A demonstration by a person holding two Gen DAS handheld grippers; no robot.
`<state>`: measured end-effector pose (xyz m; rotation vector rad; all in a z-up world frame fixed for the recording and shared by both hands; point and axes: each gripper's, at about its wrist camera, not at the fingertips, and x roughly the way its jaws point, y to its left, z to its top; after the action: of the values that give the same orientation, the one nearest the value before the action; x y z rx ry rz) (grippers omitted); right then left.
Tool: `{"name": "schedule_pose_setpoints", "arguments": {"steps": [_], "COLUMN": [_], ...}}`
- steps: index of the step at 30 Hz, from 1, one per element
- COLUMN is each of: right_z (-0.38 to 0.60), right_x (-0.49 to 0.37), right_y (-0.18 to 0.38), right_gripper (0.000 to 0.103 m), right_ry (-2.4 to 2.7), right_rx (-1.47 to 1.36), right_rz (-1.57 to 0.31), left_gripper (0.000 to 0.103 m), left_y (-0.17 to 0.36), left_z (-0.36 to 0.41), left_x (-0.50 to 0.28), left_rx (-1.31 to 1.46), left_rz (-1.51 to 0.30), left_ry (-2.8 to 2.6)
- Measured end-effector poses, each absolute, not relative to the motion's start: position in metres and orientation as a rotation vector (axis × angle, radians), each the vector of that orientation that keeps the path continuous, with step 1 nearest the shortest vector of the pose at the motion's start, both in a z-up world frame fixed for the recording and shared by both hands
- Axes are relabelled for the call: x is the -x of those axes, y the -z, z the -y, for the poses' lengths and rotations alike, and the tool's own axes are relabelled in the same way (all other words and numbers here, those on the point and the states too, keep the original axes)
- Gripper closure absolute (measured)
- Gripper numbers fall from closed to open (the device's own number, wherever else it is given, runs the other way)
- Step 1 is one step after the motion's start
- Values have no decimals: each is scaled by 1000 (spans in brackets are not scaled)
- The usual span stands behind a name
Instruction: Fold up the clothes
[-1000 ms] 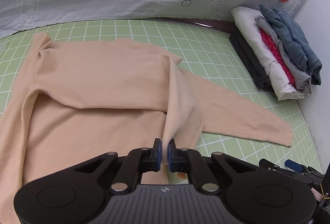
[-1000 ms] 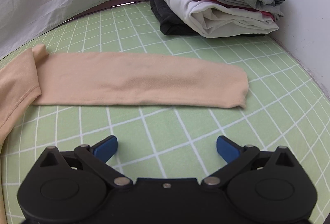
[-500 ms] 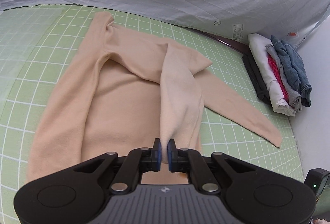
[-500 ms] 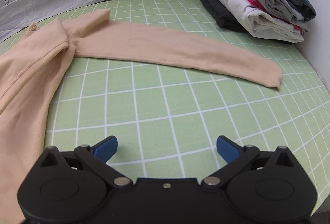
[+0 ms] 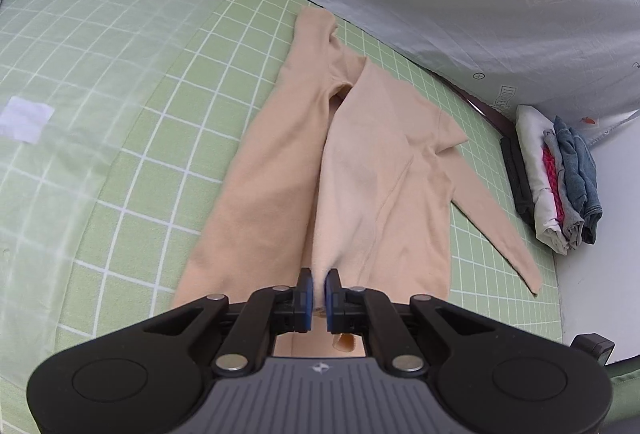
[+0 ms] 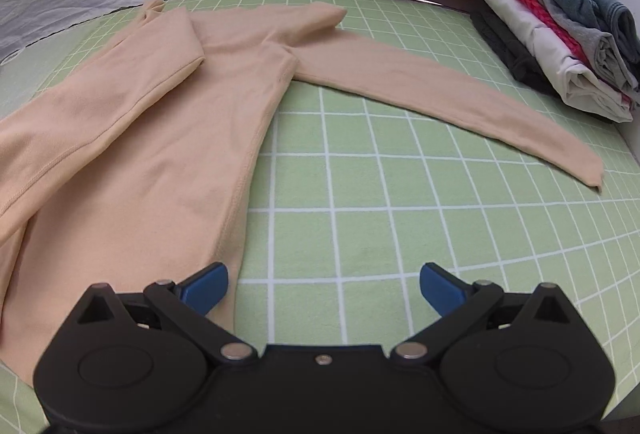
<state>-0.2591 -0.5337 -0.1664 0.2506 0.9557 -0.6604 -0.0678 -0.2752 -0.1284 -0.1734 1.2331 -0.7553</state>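
Folding: left claw (image 5: 317, 290) clamps beige top (image 5: 360, 170) sleeve; lay flat along body; right claw (image 6: 323, 284) spread, empty.

Left gripper (image 5: 317, 288): raised higher and drawn back since 1.0 s ago; more mat (image 5: 120, 82) in view.
Sleeve (image 5: 352, 194): pulled further across the beige top (image 5: 260, 194), now overlying its body lengthwise.
Right gripper (image 6: 323, 284): shifted left; its left fingertip (image 6: 206, 284) now over the top's edge.
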Motion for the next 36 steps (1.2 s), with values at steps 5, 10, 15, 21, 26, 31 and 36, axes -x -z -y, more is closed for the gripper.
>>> {"name": "schedule_pose_setpoints", "arguments": {"steps": [5, 10, 15, 21, 26, 31, 36], "right_z": [513, 497, 485, 474, 474, 494, 528], "right_x": [260, 265, 267, 257, 255, 271, 290], "right_y": [164, 162, 153, 155, 166, 166, 162], "right_gripper": [0, 0, 0, 0, 0, 0, 0], "right_ry": [729, 793, 839, 796, 788, 836, 871], "right_rx": [-251, -241, -215, -190, -204, -238, -289], "right_rz": [-941, -922, -881, -901, -964, -964, -936], "left_gripper": [99, 99, 99, 99, 95, 74, 53], "left_y": [146, 162, 174, 174, 172, 161, 132], "left_z": [255, 251, 250, 251, 252, 264, 283], "left_x": [64, 62, 60, 63, 64, 65, 61], "left_rx": [138, 54, -1, -37, -37, -60, -79], "left_rz": [-1294, -1327, -1354, -1339, -1344, -1331, -1216], "left_ry": [741, 743, 760, 777, 756, 711, 646]}}
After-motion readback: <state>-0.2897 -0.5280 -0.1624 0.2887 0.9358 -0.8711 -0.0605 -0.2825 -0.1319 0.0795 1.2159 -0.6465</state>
